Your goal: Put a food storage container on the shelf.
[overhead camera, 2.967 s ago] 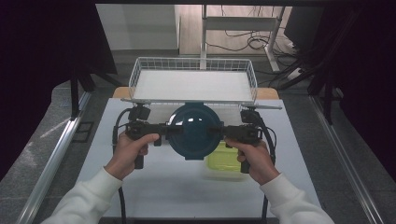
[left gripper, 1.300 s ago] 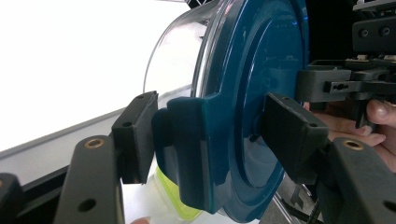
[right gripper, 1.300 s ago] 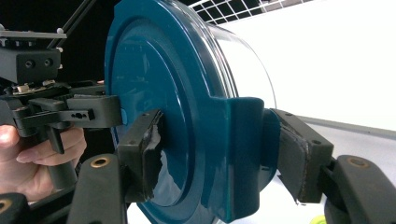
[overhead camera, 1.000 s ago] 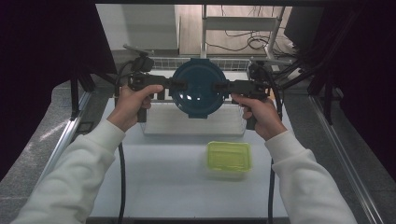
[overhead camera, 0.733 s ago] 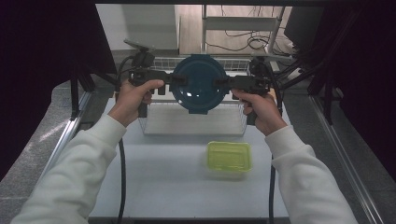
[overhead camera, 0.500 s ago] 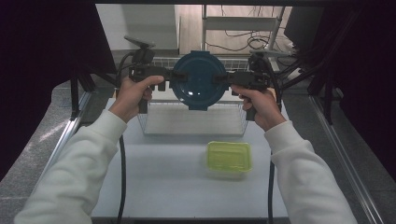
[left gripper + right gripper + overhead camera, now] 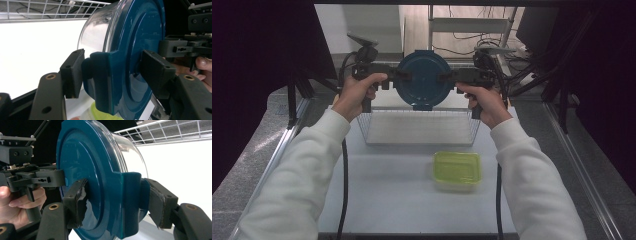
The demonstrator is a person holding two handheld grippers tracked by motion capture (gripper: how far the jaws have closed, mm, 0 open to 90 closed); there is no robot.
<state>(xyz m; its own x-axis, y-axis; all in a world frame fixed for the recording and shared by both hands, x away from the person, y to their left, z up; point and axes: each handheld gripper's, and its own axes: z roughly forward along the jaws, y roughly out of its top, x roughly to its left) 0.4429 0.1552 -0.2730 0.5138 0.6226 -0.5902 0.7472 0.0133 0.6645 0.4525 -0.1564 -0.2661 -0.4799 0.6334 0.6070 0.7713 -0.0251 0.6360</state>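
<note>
A: Where is the round container [image 7: 423, 79] with the teal lid?

B: In the high view it hangs at twelve o'clock, lifted above the far part of the white wire basket [image 7: 419, 127], lid facing the person. The left gripper [image 7: 397, 79] has it at nine o'clock, the right gripper [image 7: 447, 77] at three o'clock.

A: And the jaws?

B: In the left gripper view the pads [image 7: 73, 72] pinch a latch tab of the lid [image 7: 132, 50] from both sides, with the clear bowl [image 7: 96, 32] behind the lid. The right gripper view shows its own pads [image 7: 78, 202] clamped on the opposite tab [image 7: 130, 202]. Both grip firmly.

A: Anything else on the table?

B: A yellow-green lidded box [image 7: 457, 170] sits on the white tabletop [image 7: 382, 195] at five o'clock of the basket, just beside its near edge and well below the held container.
</note>
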